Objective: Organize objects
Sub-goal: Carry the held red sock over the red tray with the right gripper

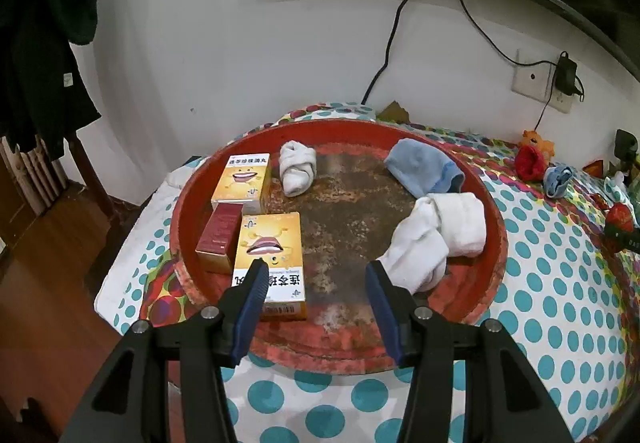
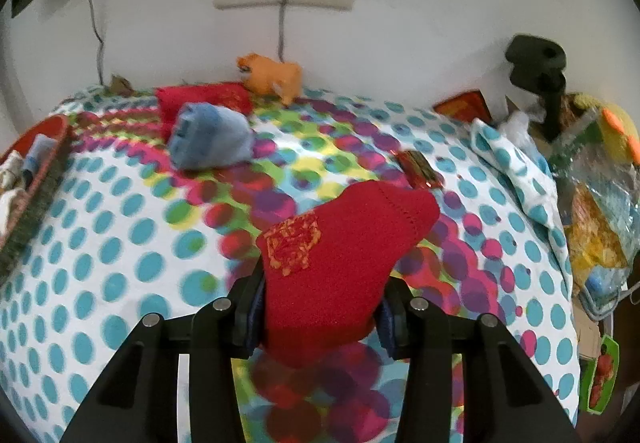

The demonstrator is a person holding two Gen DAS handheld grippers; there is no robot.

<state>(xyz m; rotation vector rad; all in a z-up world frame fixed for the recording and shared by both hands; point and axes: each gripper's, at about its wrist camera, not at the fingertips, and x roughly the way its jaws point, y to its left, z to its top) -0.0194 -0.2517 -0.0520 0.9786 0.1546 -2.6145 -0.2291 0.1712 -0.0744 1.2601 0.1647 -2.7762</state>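
Note:
A round red tray [image 1: 494, 211] lies on the dotted cloth. In it are two yellow boxes [image 1: 270, 255] [image 1: 243, 179], a dark red box [image 1: 219, 233], a white sock roll [image 1: 296, 167], a blue sock [image 1: 424, 165] and a large white sock bundle [image 1: 436, 239]. My left gripper [image 1: 318, 275] is open and empty above the tray's near side. My right gripper [image 2: 322, 283] is shut on a red sock [image 2: 340, 263] above the cloth. A blue sock roll [image 2: 208, 135] and another red sock [image 2: 208, 99] lie farther back.
An orange toy animal [image 2: 272, 77] stands by the wall. A small red packet [image 2: 418, 169] lies on the cloth. Plastic bags and clutter [image 2: 596, 203] crowd the right edge. A black stand [image 2: 540, 75] is at the back right. The tray rim [image 2: 36, 163] shows at left.

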